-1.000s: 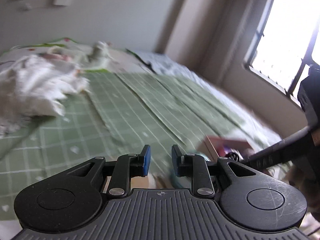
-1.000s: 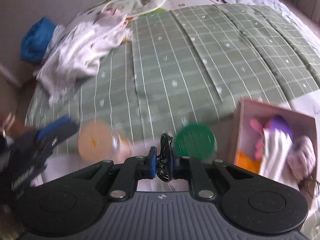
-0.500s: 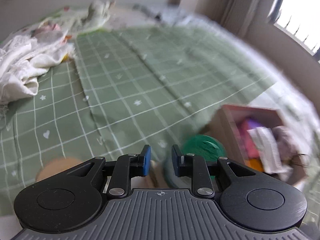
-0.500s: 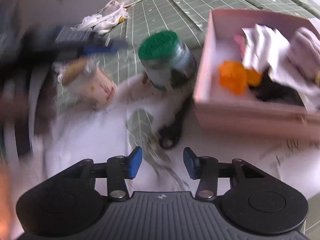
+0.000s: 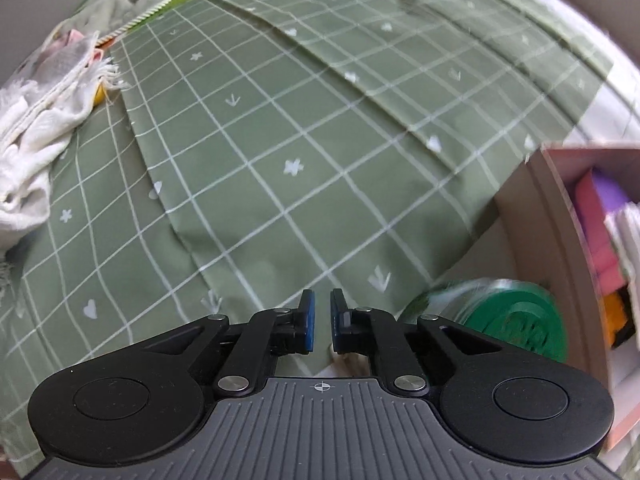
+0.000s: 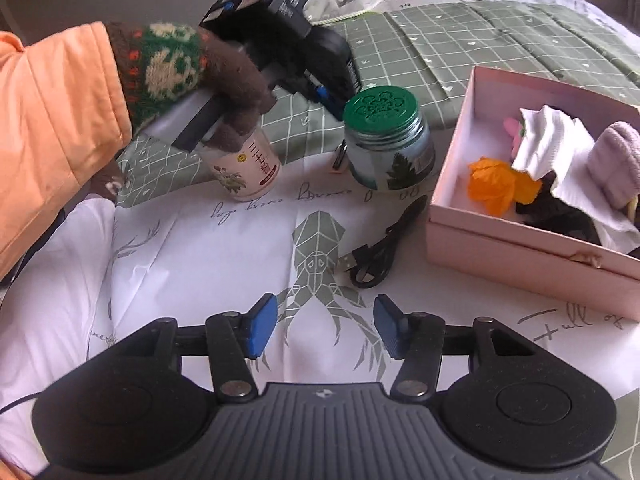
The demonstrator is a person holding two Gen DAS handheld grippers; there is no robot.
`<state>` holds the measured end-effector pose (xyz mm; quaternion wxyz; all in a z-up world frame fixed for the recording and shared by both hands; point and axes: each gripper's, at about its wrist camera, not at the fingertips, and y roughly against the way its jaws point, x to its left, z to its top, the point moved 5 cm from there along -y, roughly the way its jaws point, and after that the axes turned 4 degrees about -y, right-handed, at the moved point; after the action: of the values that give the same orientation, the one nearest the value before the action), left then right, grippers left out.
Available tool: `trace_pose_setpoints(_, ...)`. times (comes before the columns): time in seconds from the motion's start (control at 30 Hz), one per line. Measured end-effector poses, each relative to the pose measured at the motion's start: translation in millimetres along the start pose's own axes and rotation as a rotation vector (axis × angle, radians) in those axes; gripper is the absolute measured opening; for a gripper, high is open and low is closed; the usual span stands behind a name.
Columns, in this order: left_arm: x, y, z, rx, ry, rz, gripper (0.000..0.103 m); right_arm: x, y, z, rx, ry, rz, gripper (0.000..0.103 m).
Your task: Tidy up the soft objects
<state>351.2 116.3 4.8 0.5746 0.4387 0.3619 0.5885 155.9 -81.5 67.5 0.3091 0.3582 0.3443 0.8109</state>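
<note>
A pink box (image 6: 460, 196) sits at the right and holds soft things: an orange cloth (image 6: 496, 184), a white cloth (image 6: 548, 140), a lilac knit piece (image 6: 614, 160) and something dark. The box also shows in the left wrist view (image 5: 560, 216). My right gripper (image 6: 322, 330) is open and empty above the white printed sheet. My left gripper (image 5: 320, 326) is nearly shut with nothing between its pads, low over the green checked cover; its body (image 6: 288, 36) shows in the right wrist view, held by a gloved hand. A white cloth pile (image 5: 36, 128) lies far left.
A green-lidded glass jar (image 6: 384, 136) stands left of the box; it also shows in the left wrist view (image 5: 516, 328). A paper cup (image 6: 248, 168) stands under the gloved hand. A black USB cable (image 6: 380, 252) lies on the sheet before the box.
My right gripper let go of the black cable, opened wide and drew back. My left gripper tilted down toward the bed and closed a little.
</note>
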Motion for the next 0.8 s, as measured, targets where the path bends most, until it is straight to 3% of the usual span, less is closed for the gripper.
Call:
trace_pose_setpoints(0.13,-12,-1,-24,0.062,-0.090,-0.009,0.008,-15,3,5,-0.016,-0.048,-0.022,0.053)
trace_pose_setpoints(0.23,-36,4,-52,0.101,-0.221,-0.036,0.009,-30,0,9,-0.021,-0.100,-0.053,0.054)
trace_pose_setpoints(0.37,-60,22,-86,0.102,-0.330,-0.046,0.009,-41,-9,6,-0.006,-0.139,-0.108,0.057)
trace_pose_setpoints(0.47,-54,42,-96,0.050,-0.211,-0.114,0.013,-40,-15,1,0.012,-0.127,-0.132,0.058)
trace_pose_setpoints(0.57,-42,60,-92,-0.092,-0.066,-0.179,0.014,-36,-20,-3,0.015,-0.098,-0.163,0.064)
trace_pose_setpoints(0.7,-44,54,-87,-0.172,-0.096,-0.095,0.017,-36,-30,-7,0.038,-0.075,-0.191,0.065)
trace_pose_setpoints(0.8,-37,45,-85,-0.230,-0.030,-0.097,0.017,-36,-33,-10,0.046,-0.058,-0.202,0.067)
